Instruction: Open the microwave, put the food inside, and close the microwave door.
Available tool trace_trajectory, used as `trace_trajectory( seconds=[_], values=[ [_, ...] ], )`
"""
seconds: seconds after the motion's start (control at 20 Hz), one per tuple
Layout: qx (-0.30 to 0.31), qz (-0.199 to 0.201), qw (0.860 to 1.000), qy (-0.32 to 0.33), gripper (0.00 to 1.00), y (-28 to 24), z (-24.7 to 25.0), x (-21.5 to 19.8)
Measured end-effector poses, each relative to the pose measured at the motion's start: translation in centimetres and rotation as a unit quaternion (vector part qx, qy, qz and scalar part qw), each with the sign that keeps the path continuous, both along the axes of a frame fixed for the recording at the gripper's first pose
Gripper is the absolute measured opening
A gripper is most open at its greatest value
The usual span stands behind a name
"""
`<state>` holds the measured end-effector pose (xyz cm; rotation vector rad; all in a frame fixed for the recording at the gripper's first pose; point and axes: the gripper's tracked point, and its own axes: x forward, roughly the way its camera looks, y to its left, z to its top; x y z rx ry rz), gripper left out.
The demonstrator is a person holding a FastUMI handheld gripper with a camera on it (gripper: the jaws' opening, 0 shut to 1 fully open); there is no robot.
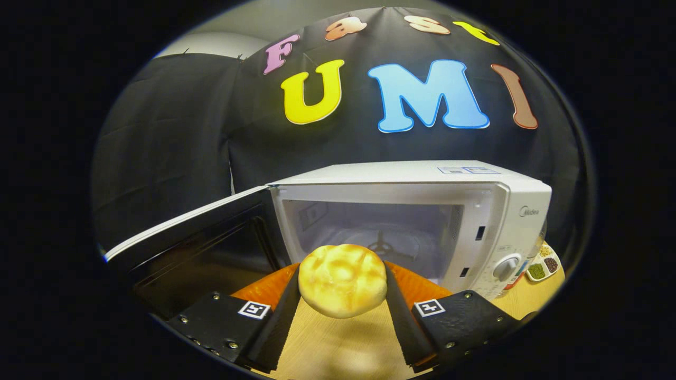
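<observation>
A round golden bun (342, 279) hangs between my two black fingers (285, 306), which press on it from both sides, lifted above the wooden table (343, 348). My gripper (342, 287) is shut on it. Just beyond the bun stands the white microwave (475, 211) with its cavity (380, 232) exposed and a glass turntable inside. Its door (195, 248) is swung wide open to the left. The bun is level with the cavity's opening, a short way in front of it.
An orange mat (417, 287) lies under the microwave's front, behind the fingers. The control dial (506, 266) sits on the microwave's right panel. A small white dish of seeds or spices (544, 264) stands on the table to the microwave's right.
</observation>
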<state>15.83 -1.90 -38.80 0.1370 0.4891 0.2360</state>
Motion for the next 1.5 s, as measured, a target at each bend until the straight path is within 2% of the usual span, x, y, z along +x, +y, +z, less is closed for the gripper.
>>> trace_trajectory(
  seconds=[0.3, 0.5, 0.75, 1.1, 1.2, 1.4, 1.5],
  values=[
    [0.011, -0.040, 0.999, -0.001, 0.84, 0.0, -3.4, 4.5],
    [0.067, -0.087, 0.994, 0.001, 0.84, -0.1, -4.5, 6.4],
    [0.126, -0.170, 0.977, 0.011, 0.84, -0.4, -5.9, 9.2],
    [0.175, -0.234, 0.955, 0.040, 0.84, 0.0, -9.6, 11.8],
    [0.175, -0.250, 0.951, 0.044, 0.84, -0.2, -10.5, 12.3],
    [0.167, -0.257, 0.951, 0.043, 0.84, -0.2, -11.5, 12.9],
    [0.171, -0.254, 0.951, 0.036, 0.91, 0.0, -11.3, 13.1]
  ],
)
